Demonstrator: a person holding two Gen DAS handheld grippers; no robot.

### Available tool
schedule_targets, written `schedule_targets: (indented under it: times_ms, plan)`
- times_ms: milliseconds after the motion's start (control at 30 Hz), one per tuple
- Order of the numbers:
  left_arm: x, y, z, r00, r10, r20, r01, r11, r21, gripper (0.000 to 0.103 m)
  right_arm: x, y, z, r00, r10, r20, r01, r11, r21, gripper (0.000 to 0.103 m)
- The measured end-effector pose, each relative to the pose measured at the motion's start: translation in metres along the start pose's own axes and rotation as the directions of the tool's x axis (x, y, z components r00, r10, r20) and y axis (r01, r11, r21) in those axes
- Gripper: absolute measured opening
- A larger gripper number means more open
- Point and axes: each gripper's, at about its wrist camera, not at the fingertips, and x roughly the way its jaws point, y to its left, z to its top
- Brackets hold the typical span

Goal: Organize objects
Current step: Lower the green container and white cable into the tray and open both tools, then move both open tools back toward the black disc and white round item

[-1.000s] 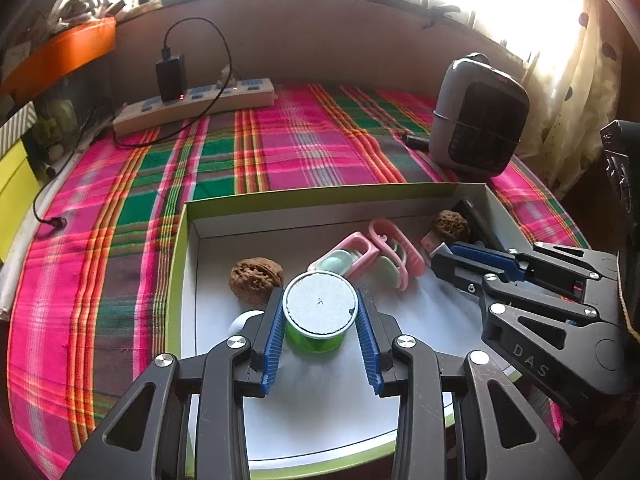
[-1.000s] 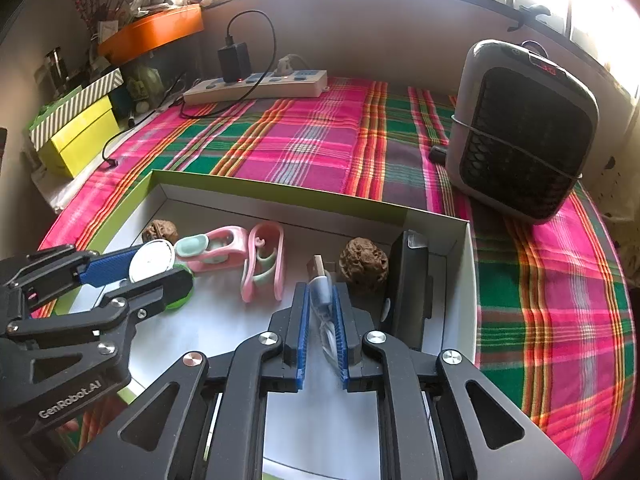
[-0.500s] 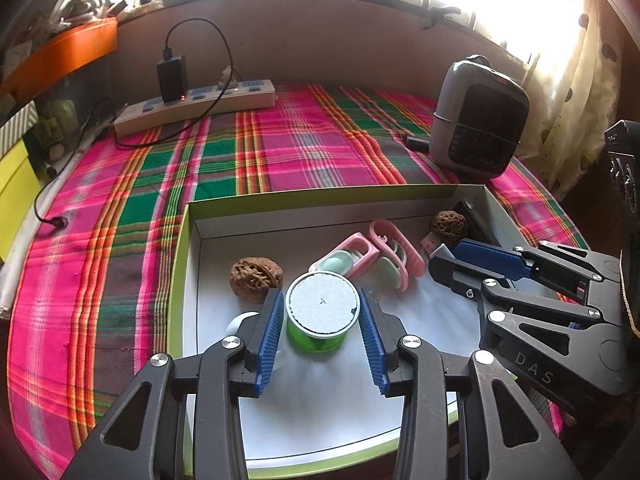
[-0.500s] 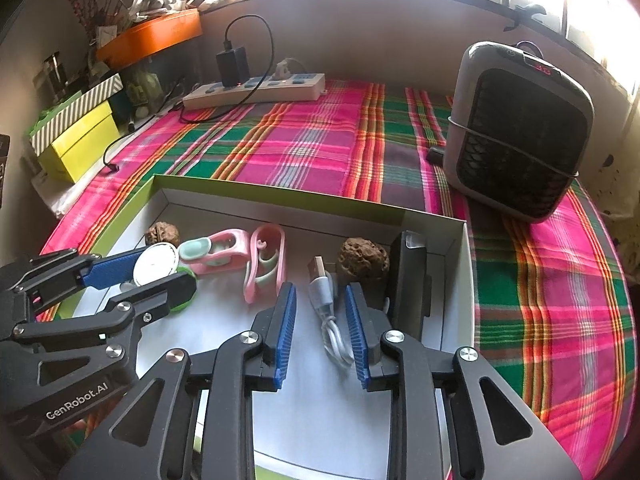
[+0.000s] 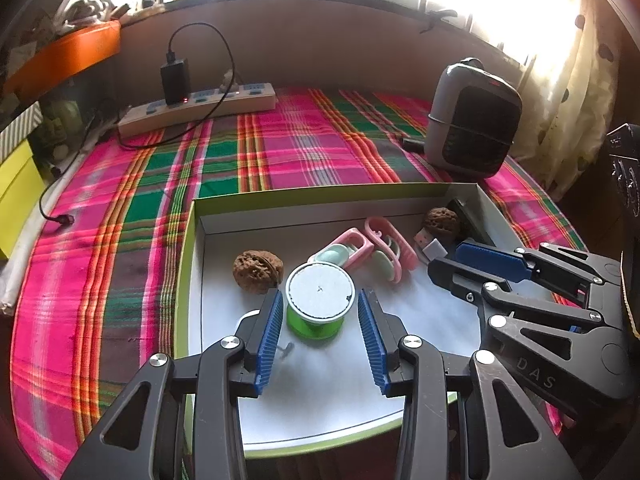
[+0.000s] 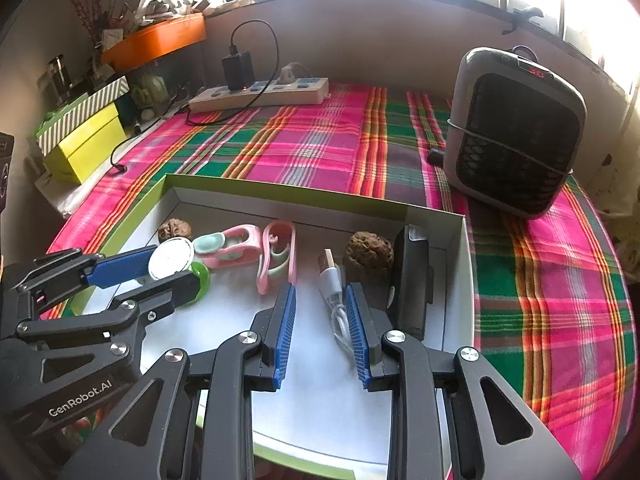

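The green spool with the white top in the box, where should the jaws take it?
Grip the green spool across its round side wall, just under the white top, coming from above and the box's near edge. It stands upright, and the left gripper already straddles it, pads clear.

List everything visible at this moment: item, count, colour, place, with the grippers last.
box: 1, green rim, white inside, on the cloth
thread spool: 1, green, white top, in box, between left pads, untouched
walnuts: 2, brown, one left, one right in box
clips: 2, pink and mint, box middle
USB cable: 1, white, between right pads
black device: 1, against box's right wall
power strip: 1, beige, far edge
heater: 1, grey-black, right
plaid cloth: 1, pink-green
yellow box: 1, left
left gripper: open
right gripper: jaws opening
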Motion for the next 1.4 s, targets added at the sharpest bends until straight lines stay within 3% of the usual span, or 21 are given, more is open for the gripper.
schedule_targets:
  times_ms: [33, 100, 1000, 1400]
  plan:
    - [-0.001, 0.0, -0.001, 1.0, 0.0, 0.001, 0.0, 1.0, 0.001, 0.037, -0.001, 0.0, -0.001, 1.0, -0.002, 0.002, 0.002, 1.0, 0.003, 0.038]
    - [-0.003, 0.0, -0.002, 1.0, 0.002, 0.004, -0.002, 1.0, 0.001, 0.037, -0.003, 0.0, -0.002, 1.0, 0.0, 0.007, 0.0, 1.0, 0.009, 0.042]
    - [-0.062, -0.004, -0.028, 0.993, 0.053, 0.11, -0.054, 0.998, 0.011, 0.037, -0.053, 0.012, -0.028, 0.997, -0.021, 0.079, 0.017, 0.999, 0.046, 0.042]
    - [-0.081, -0.008, -0.049, 0.99, 0.072, 0.12, -0.074, 0.997, 0.017, 0.037, -0.077, 0.02, -0.05, 0.993, -0.031, 0.11, 0.025, 0.998, 0.057, 0.042]
